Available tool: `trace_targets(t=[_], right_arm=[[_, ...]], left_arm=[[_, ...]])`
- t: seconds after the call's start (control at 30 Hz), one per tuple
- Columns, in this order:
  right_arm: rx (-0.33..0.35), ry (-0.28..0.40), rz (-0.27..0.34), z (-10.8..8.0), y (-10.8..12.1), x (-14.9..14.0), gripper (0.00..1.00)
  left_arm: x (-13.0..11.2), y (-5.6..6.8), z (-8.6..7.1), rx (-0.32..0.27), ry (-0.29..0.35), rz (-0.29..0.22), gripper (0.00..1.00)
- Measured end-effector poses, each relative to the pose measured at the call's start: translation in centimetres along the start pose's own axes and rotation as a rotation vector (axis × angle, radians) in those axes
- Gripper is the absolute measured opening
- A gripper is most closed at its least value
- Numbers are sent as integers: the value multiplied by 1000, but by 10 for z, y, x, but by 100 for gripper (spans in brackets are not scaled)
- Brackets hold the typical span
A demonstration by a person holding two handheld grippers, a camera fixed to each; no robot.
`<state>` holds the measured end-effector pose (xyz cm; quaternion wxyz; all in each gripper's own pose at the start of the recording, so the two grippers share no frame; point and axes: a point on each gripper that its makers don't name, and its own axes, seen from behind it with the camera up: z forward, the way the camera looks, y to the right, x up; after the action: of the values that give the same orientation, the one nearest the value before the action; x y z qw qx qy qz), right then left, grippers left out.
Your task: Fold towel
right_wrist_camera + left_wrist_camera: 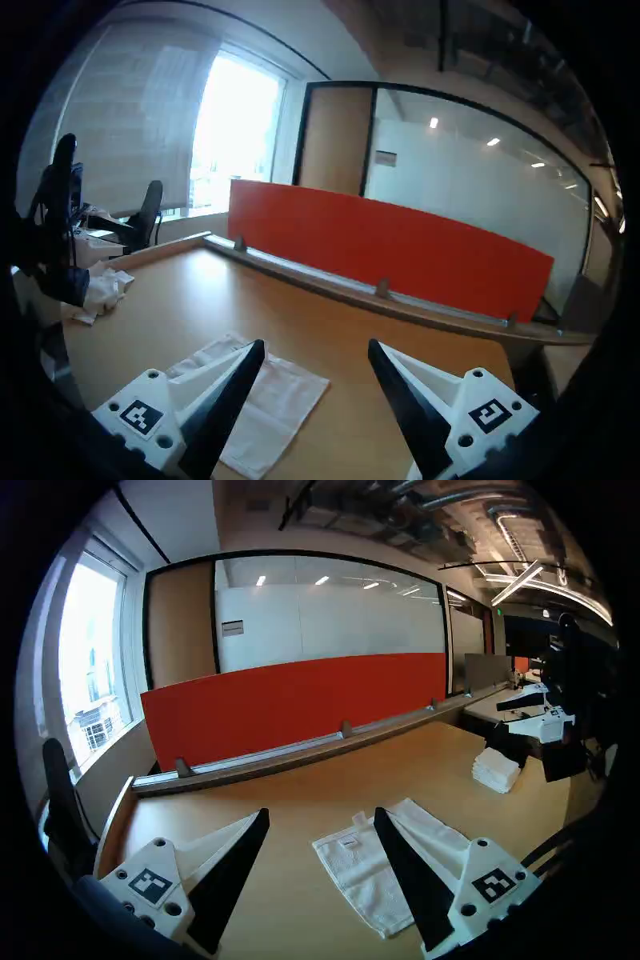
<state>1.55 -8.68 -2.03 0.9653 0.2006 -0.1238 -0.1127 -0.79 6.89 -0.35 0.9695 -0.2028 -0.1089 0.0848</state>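
Note:
A white towel (364, 864) lies flat on the wooden table (320, 784), with a small tag near its far edge. My left gripper (318, 816) hovers open above the table; its right finger (404, 872) covers part of the towel's middle. In the right gripper view the same towel (276, 396) lies low and left, partly under the left finger (220, 400) of my right gripper (314, 346). That gripper is open too, with bare table between its fingers. Neither gripper touches the cloth.
An orange divider (296, 700) on a metal rail runs along the table's far side. Folded white towels (496, 770) are stacked at the right, beside a white and black device (544, 720). Crumpled white cloths (100, 292) lie at the left end near dark equipment (52, 232) and a chair (148, 210).

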Motion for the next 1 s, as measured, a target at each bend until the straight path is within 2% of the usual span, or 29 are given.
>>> trace_targets(t=[0.27, 1.0], right_arm=[[74, -66, -52, 4, -15, -23, 100], [164, -217, -68, 20, -45, -125, 100]], left_arm=[[-25, 14, 4, -51, -49, 16, 97], [-117, 62, 13, -159, -174, 50, 97]])
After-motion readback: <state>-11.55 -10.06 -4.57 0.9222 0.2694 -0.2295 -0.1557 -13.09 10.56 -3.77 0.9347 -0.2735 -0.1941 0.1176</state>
